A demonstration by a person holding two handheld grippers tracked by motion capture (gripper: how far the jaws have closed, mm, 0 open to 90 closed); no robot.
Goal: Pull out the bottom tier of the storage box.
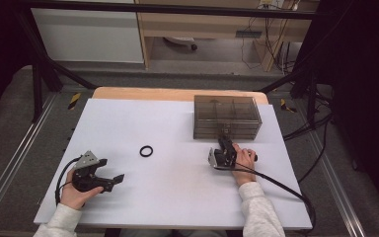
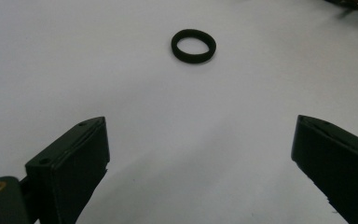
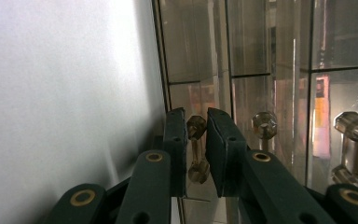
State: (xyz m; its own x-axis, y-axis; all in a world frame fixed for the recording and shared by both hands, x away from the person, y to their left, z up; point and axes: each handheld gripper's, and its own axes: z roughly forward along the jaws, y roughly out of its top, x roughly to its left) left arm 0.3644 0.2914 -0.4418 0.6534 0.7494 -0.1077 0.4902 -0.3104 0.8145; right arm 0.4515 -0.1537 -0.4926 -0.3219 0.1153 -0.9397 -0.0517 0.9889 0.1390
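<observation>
Two claws work over one white table point(image 1: 168, 197), and the largest thing on it is a smoky clear drawer box point(image 1: 227, 117) standing at about two o'clock from the table's middle, near the far edge. Its front, seen in the right gripper view, carries a row of small faceted knobs on drawer fronts; the gripper is turned on its side, so the drawers run up and down that picture.

The right claw point(image 3: 196, 149) sits against the box front at its near face, rolled sideways in the hand. Its jaws stand close together with one knob point(image 3: 196, 127) and its stem between them; the pads look almost on the stem, though whether they truly pinch it cannot be told for certain. The left claw point(image 1: 109, 174) rests at eight o'clock on the table, jaws spread wide with nothing between them, aimed at a small black ring point(image 1: 146, 151) lying flat at about nine o'clock from the middle, well apart from the box.

The step in hand looks like taking hold of a drawer knob. The next move probably calls for a firm pinch and a straight pull toward six o'clock, kept level so the light box does not slide along.
</observation>
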